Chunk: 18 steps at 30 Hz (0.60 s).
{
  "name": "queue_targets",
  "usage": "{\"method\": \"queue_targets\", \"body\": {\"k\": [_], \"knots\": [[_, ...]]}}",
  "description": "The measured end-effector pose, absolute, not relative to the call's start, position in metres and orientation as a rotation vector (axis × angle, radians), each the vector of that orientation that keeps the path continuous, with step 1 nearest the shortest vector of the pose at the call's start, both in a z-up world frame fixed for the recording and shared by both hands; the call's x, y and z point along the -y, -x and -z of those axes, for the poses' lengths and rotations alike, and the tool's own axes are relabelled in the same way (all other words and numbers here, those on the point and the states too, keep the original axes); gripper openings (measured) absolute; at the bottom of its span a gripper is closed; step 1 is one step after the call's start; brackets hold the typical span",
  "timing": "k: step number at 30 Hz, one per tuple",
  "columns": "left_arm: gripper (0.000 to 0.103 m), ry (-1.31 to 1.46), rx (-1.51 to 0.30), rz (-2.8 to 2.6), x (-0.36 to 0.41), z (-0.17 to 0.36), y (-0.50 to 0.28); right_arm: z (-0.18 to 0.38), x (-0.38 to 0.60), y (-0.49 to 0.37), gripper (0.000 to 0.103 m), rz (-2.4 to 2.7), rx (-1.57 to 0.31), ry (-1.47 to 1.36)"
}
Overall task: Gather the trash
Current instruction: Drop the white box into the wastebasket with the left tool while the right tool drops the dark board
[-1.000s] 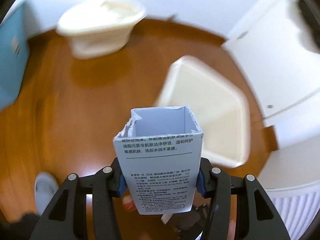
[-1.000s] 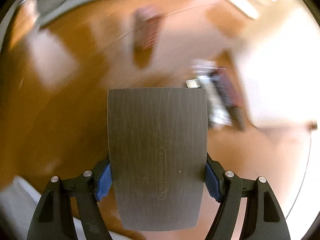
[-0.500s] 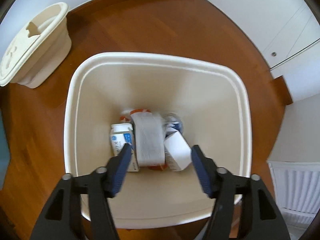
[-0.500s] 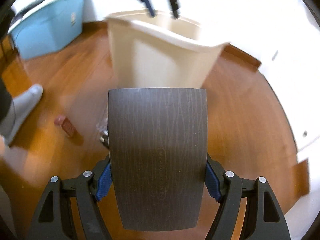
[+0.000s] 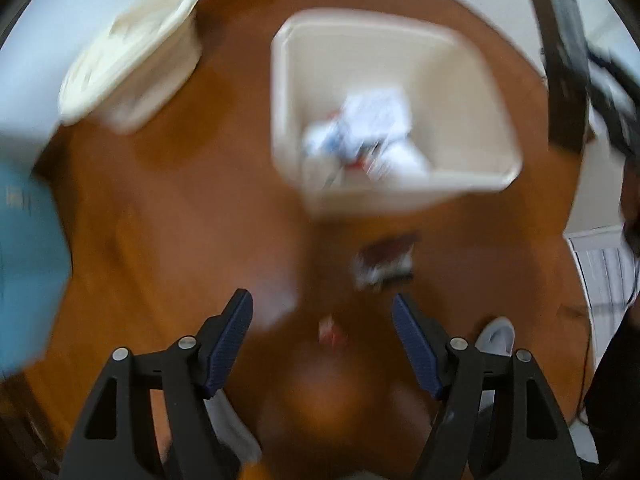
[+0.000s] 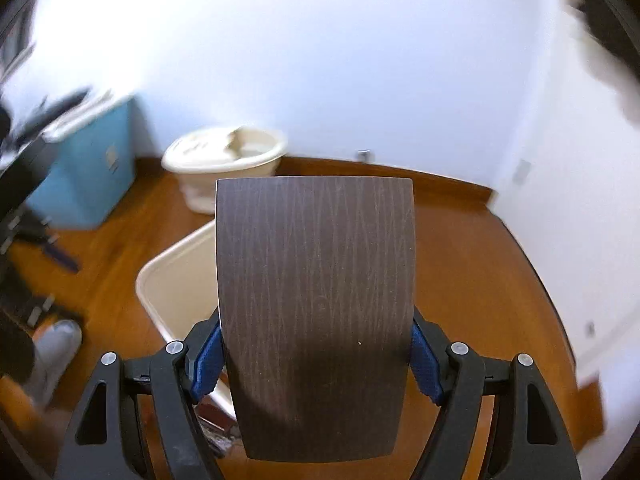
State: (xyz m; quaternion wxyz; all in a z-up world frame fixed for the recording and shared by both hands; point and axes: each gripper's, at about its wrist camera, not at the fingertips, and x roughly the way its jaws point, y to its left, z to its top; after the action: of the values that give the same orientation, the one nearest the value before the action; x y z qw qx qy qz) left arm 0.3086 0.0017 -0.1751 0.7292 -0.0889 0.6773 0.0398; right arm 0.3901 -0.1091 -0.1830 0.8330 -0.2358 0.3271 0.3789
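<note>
My left gripper (image 5: 322, 340) is open and empty above the wooden floor. Ahead of it stands the cream trash bin (image 5: 472, 80) with white boxes and paper (image 5: 368, 132) inside. A dark wrapper (image 5: 386, 262) lies on the floor below the bin, and a small red scrap (image 5: 330, 330) lies between my fingers. My right gripper (image 6: 316, 354) is shut on a dark brown flat box (image 6: 316, 300), held over the bin's right side; the bin's rim (image 6: 160, 276) shows to its left. The left wrist view is blurred.
A cream lidded tub (image 5: 132, 68) stands by the white wall; it also shows in the right wrist view (image 6: 224, 160). A blue box (image 6: 88, 172) is at the left. A grey-socked foot (image 6: 56, 344) and a dark wrapper (image 6: 216, 416) are on the floor.
My left gripper dropped the white printed carton into the bin, then pulled back and away, open. My right gripper, still holding the dark box, rose from floor level to over the bin.
</note>
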Motion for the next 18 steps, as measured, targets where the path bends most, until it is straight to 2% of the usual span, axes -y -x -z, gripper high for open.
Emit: {"method": "queue_targets", "body": {"k": [4,8,10,14,18], "knots": [[0.072,0.294,-1.634,-0.130,-0.018,0.224,-0.294,0.238,0.028,-0.407,0.079,-0.829,-0.829,0.832],[0.072,0.091,-1.615,-0.139,-0.006,0.234,-0.285,0.296,-0.016,-0.411,0.079,-0.817,-0.965,1.037],[0.072,0.004,-1.617,-0.132,0.001,0.242,-0.283,0.321,-0.030,-0.410,0.080,-0.810,-1.022,1.075],[0.072,-0.121,-1.672,-0.117,0.002,0.269,-0.270,0.335,-0.041,-0.415,0.092,-0.780,-1.053,1.088],[0.072,-0.188,-1.719,-0.123,0.003,0.290,-0.258,0.321,-0.029,-0.413,0.095,-0.759,-0.988,0.964]]}}
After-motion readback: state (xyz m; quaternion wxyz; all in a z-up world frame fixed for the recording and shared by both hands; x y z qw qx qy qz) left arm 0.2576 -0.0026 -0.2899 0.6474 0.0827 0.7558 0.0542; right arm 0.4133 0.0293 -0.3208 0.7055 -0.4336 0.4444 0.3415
